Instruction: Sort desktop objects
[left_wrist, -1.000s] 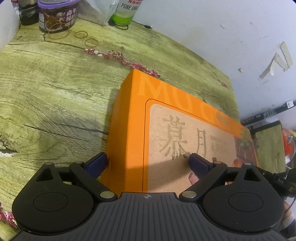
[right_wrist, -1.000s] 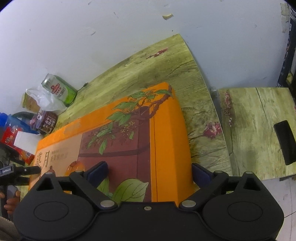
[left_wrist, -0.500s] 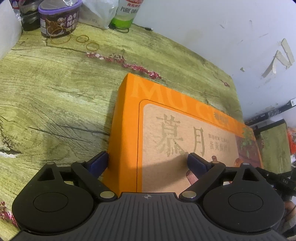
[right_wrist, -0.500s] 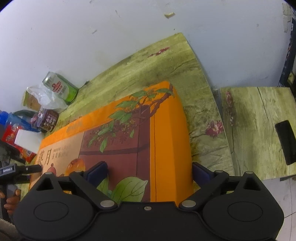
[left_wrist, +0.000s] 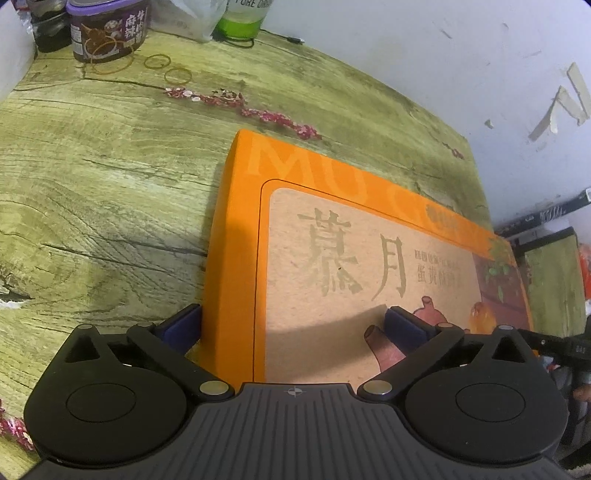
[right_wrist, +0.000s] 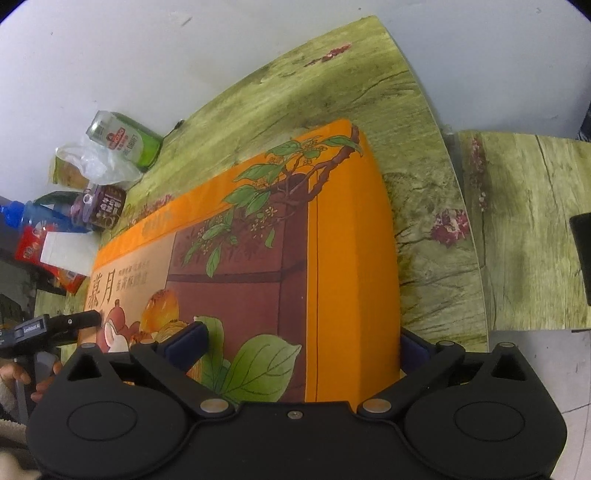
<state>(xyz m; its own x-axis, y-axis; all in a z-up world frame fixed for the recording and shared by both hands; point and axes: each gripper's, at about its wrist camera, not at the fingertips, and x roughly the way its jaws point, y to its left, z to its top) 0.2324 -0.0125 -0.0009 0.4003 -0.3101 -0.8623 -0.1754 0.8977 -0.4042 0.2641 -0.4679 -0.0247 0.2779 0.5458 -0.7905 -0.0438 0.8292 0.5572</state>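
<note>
A: Where is the orange box (left_wrist: 369, 258) now, and what are your tongs doing?

B: It lies flat on the table (left_wrist: 92, 184), filling the lower right of my left view. My left tongs (left_wrist: 291, 325) stand as wide as they go and have just been opening. One pad (left_wrist: 181, 325) is just beside the short side wall at 9 o'clock, the other above the lid, so the box corner is between them but nothing is gripped. My right tongs (right_wrist: 306, 343) are the same at the other end, also just opened wide, astride the far corner, holding nothing.

A: How would you do this step well?

B: I judge the box is set down, so I would lift both tongs straight up together. Dragging sideways could turn the box, because one pad is so close to the wall.

A: And the containers?

B: The box is closed; I cannot tell what is inside. At 11 o'clock in the left view stands a purple-lidded tub (left_wrist: 107, 29), shut, with rubber bands (left_wrist: 166, 66) beside it. At 12 o'clock a green bottle (left_wrist: 243, 18) and a plastic bag (left_wrist: 192, 18); the bag's contents I cannot see.
</note>
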